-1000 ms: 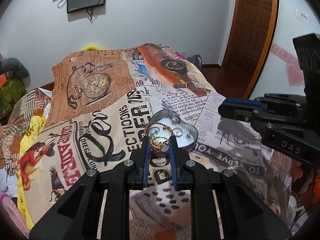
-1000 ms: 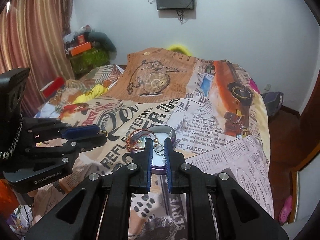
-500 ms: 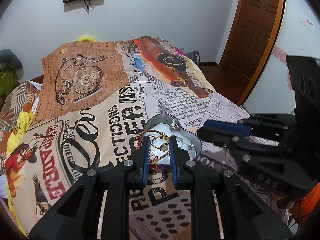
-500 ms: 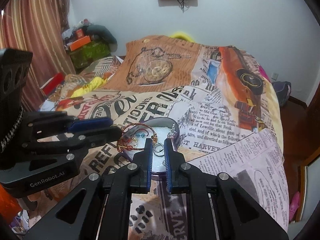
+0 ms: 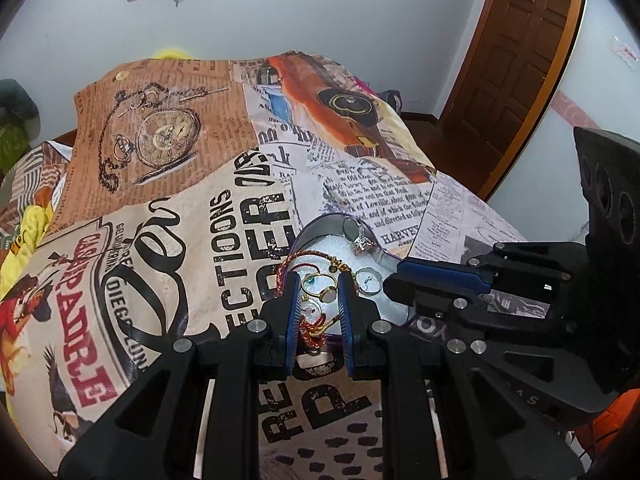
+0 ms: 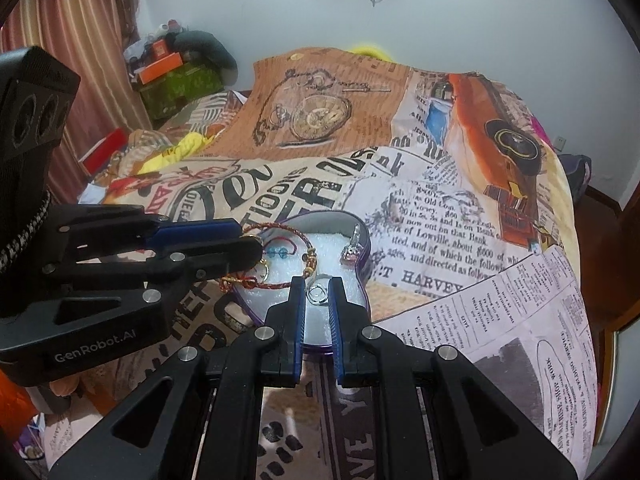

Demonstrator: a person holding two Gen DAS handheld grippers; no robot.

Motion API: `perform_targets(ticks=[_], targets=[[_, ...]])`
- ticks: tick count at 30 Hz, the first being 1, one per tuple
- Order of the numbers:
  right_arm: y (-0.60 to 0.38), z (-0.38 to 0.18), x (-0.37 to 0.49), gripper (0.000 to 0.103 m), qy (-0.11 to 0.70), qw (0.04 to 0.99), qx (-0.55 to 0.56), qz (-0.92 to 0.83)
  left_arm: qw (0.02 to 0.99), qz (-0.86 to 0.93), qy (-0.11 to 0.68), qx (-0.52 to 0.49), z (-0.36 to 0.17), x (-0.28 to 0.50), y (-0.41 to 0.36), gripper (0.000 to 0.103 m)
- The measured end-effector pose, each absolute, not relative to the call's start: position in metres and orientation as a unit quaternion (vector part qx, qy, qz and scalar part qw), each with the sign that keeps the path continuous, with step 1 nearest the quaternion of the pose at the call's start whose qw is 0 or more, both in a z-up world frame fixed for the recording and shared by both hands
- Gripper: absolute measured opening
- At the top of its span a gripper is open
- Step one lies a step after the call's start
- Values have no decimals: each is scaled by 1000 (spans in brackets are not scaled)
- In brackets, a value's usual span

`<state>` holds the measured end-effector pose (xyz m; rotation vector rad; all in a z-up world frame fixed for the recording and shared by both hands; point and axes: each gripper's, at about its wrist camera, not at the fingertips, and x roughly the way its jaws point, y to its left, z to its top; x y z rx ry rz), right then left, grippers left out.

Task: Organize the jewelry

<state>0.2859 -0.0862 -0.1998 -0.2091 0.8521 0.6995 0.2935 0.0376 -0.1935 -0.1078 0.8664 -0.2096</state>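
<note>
Both claws [image 5: 319, 286] lower, narrowly parted.

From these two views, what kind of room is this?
Most likely a bedroom in a home. A bed with a newspaper-print cover fills the middle, a wooden door stands to one side, and a curtain hangs beside a cluttered corner.
</note>
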Motion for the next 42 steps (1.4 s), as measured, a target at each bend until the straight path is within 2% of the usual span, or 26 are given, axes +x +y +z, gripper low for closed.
perform_targets(ticks=[10,12,15,26,30,37,39,41,42], targets=[[-86,-204,289,12,422,842,-107,319,904,-90,416,-44,-189,289,37,17],[-86,-202,288,20,424,842,-109,315,905,-89,414,-44,-186,287,38,17],[-87,-196,284,26,414,848,-111,311,907,-84,410,-48,-179,284,41,17],[-101,-139,264,26,365,876,-88,302,935,-54,348,-38,-121,243,45,17],[-112,-103,243,26,324,895,-74,297,950,-49,306,-37,-83,215,43,17],[-141,-24,175,26,202,935,-48,286,976,-39,212,-33,-18,154,38,17],[-152,-1,148,26,159,946,-35,281,983,-33,180,-28,-2,134,34,22],[-161,14,126,26,124,953,-23,276,989,-20,145,-20,10,110,30,32],[-164,18,118,26,114,955,-19,274,991,-16,132,-19,14,100,29,33]])
